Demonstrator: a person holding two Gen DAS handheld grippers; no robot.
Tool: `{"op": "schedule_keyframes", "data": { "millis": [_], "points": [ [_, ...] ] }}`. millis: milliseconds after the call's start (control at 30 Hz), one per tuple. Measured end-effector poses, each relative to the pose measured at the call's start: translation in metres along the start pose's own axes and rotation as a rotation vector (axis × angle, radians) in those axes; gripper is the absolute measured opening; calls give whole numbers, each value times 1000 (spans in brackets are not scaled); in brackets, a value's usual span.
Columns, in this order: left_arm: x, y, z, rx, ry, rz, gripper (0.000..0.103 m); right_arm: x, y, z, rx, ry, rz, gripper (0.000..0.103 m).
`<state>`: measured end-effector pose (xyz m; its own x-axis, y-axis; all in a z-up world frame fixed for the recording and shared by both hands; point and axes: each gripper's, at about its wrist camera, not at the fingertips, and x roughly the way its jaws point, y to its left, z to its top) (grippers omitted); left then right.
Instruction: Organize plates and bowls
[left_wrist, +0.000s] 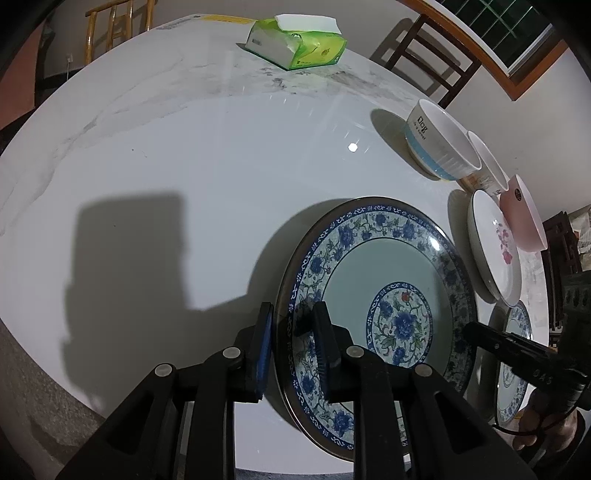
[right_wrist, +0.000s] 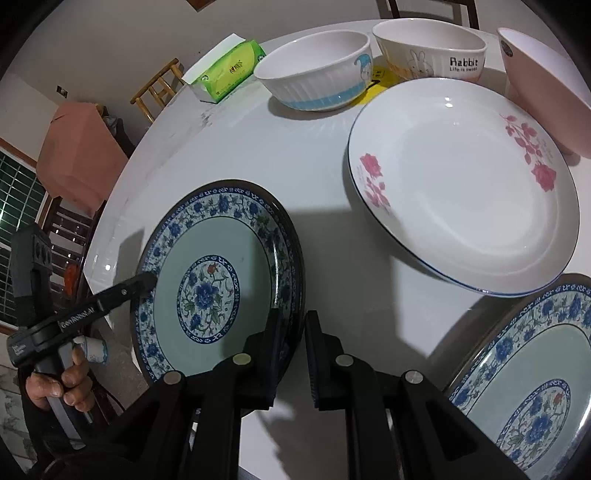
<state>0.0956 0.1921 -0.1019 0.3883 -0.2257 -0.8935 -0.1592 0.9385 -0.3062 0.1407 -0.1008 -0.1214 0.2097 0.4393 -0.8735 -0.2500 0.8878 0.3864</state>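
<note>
As both wrist views showed, the left gripper (left_wrist: 291, 343) straddled the near-left rim of the blue floral plate (left_wrist: 384, 306), one finger outside the rim and one over the plate's face, the jaws apparently parted rather than clamped. That plate lay on the white table (left_wrist: 184, 166), near its edge. At the plate's opposite rim the right gripper (right_wrist: 291, 350) likewise bracketed the edge with a visible gap between its fingers. Further right stood the rose-patterned plate (right_wrist: 461, 184), a second blue floral plate (right_wrist: 535, 387), the striped bowl (right_wrist: 314, 70), the Rabbit bowl (right_wrist: 428, 51) and the pink bowl (right_wrist: 543, 85). Likely hazard: uneven closure on the glossy rim could let the plate slip or tilt on lifting; dragging it could knock the rose-patterned plate nearby.
</note>
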Motion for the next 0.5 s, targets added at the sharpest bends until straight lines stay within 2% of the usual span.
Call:
{"op": "schedule_keyframes", "data": {
  "millis": [167,333,433,500],
  "points": [
    [0,-2,-2,24,-25,2,21,-1,2,1,-18,-5,-10,16],
    [-5,0,-2,38,-77,43,50,-8,1,1,-36,-43,-45,20],
    [-10,2,-2,41,-105,56,60,-16,-3,0,-41,-74,-76,24],
    [-16,2,-2,35,-134,76,60,-24,-4,-3,-38,-103,-91,25]
  ]
}}
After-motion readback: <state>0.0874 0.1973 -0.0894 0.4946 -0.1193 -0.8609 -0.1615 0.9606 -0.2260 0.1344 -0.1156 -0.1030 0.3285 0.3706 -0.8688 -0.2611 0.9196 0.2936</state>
